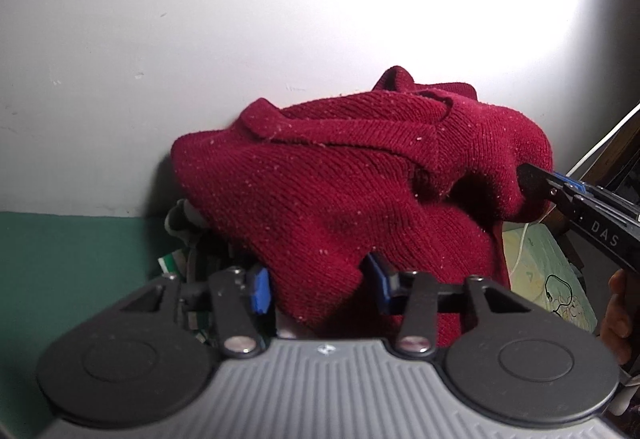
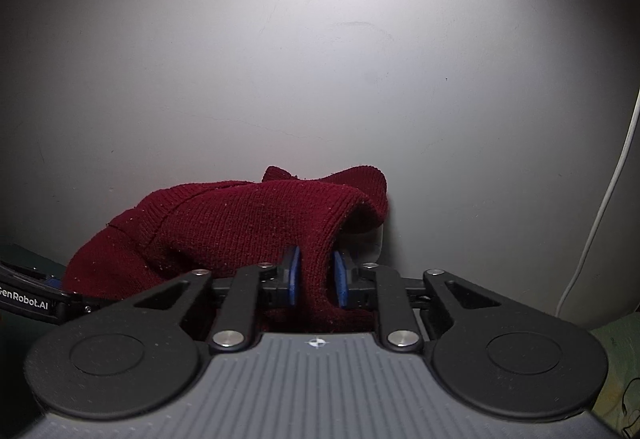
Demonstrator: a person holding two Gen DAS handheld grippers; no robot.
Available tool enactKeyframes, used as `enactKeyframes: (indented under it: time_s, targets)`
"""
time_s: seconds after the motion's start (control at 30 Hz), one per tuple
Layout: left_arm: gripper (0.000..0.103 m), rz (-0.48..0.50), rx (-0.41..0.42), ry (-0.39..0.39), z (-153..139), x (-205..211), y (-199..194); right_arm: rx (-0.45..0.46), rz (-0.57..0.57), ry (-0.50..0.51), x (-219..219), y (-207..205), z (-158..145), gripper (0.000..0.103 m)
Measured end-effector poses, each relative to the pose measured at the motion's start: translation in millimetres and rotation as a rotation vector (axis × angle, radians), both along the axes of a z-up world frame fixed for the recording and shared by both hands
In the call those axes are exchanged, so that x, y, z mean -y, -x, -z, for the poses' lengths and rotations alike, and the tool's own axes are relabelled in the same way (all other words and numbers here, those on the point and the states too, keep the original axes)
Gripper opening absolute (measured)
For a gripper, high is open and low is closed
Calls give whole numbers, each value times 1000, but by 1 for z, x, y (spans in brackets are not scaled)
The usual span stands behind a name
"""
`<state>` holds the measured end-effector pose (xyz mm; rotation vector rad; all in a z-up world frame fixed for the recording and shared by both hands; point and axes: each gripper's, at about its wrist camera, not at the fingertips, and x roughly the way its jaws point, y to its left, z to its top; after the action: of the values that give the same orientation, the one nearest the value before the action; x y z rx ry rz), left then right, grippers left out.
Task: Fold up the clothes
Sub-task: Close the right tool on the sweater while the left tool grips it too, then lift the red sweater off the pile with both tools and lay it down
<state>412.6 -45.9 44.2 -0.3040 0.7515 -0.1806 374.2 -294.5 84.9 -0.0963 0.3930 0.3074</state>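
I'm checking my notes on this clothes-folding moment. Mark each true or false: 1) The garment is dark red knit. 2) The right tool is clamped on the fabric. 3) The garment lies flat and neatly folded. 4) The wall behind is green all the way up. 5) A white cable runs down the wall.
1) True: the garment is dark red knit.
2) True: the right tool pinches a fold.
3) False: it is bunched up and lifted.
4) False: the wall is white, with a green band low down.
5) True: the cable hangs at the right.

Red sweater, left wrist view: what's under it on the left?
Under the red sweater, a pile of other cloth, grey and green-white bits, peeks out. The rest is covered, so items can't be identified.
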Motion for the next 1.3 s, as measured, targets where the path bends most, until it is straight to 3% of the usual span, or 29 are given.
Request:
enactKeyframes:
  time_s: [0.17,0.37,0.7,1.0,1.3]
  targets:
    - [23,-10,31,-7,-11,-4,14,63,-1,34,-8,17,-9,8]
    - [17,-11,77,-24,-29,0,31,82,3,10,-5,29,-28,8]
    - [16,9,196,-21,-80,2,92,162,24,-79,19,84,-77,8]
    - [14,-9,307,16,-136,-20,168,246,-21,-143,37,157,-131,8]
    - [15,-21,349,-42,-171,-66,246,246,-87,-154,12,227,-154,8]
